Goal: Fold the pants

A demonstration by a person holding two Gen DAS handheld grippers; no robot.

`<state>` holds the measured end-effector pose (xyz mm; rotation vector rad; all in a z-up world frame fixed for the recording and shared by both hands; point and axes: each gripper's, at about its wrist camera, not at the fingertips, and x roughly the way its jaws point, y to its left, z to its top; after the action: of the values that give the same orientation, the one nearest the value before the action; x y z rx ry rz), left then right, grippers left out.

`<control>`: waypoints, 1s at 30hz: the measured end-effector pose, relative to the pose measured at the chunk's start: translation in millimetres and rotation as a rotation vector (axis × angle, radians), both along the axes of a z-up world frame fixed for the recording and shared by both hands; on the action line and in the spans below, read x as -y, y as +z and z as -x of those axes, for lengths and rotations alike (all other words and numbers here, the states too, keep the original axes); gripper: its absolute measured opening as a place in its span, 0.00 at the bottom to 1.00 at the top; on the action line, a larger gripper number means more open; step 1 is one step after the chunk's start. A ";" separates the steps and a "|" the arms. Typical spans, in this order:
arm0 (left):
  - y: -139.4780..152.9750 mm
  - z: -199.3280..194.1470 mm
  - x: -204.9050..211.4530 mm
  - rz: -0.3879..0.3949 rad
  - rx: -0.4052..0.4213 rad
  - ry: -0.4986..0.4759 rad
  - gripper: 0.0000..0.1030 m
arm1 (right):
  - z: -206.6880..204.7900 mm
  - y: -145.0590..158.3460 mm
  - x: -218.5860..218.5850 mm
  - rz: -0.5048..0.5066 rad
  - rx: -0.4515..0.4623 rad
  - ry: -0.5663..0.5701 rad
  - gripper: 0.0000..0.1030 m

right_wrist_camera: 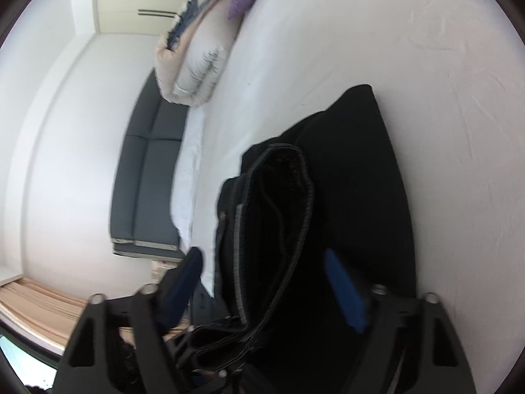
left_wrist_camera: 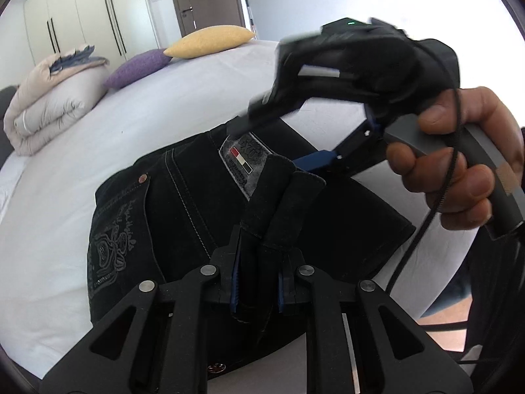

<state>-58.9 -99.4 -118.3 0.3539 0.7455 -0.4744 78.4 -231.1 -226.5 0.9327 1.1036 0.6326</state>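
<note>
The left gripper [left_wrist_camera: 257,259] pinches a folded edge of the black pants [left_wrist_camera: 157,203]; the right gripper [right_wrist_camera: 262,282] has its blue fingers [right_wrist_camera: 344,292] spread apart, with pants cloth between them but not squeezed; the pants lie on the white bed [left_wrist_camera: 98,138]; a hand [left_wrist_camera: 459,161] holds the right gripper.

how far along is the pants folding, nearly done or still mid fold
Mid fold. Done: the black pants lie on the white bed already doubled, back pocket and waistband patch up. In hand: the left gripper is shut on a bunch of hem fabric held over the waist end, while the right gripper stands open with cloth between its blue pads, not pressed. Left: lay that bunch down and flatten the stack.
</note>
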 end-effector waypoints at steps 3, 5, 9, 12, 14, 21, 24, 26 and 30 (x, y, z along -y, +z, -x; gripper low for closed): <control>-0.2 12.8 25.0 -0.034 0.016 -0.020 0.14 | -1.7 -6.3 3.8 0.025 0.003 0.021 0.35; -2.2 20.8 34.1 -0.053 0.022 -0.036 0.14 | -2.1 -4.8 3.3 0.028 0.018 0.031 0.14; -1.2 31.5 49.8 -0.074 0.053 -0.069 0.14 | 5.8 12.8 5.0 0.111 0.088 0.023 0.12; 5.3 36.3 70.9 -0.077 0.078 -0.105 0.14 | 2.7 22.8 9.6 0.130 0.113 0.007 0.12; 3.7 37.0 82.4 -0.083 0.069 -0.118 0.14 | 5.0 20.3 17.1 0.141 0.110 -0.001 0.12; -10.2 28.9 101.9 -0.094 0.038 -0.136 0.14 | 14.4 11.5 28.7 0.132 0.097 -0.035 0.12; -12.0 26.3 109.8 -0.094 0.037 -0.147 0.14 | 20.3 8.4 34.5 0.122 0.098 -0.052 0.12; -14.0 26.1 109.5 -0.094 0.037 -0.153 0.14 | 21.7 6.0 37.1 0.115 0.095 -0.061 0.12; -27.4 18.3 97.1 -0.063 -0.027 -0.137 0.18 | 27.8 -7.9 42.0 0.120 0.088 -0.072 0.16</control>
<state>-77.2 -196.5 -145.7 0.4600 0.7666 -0.5863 50.6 -273.1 -234.4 0.8302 1.0135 0.5376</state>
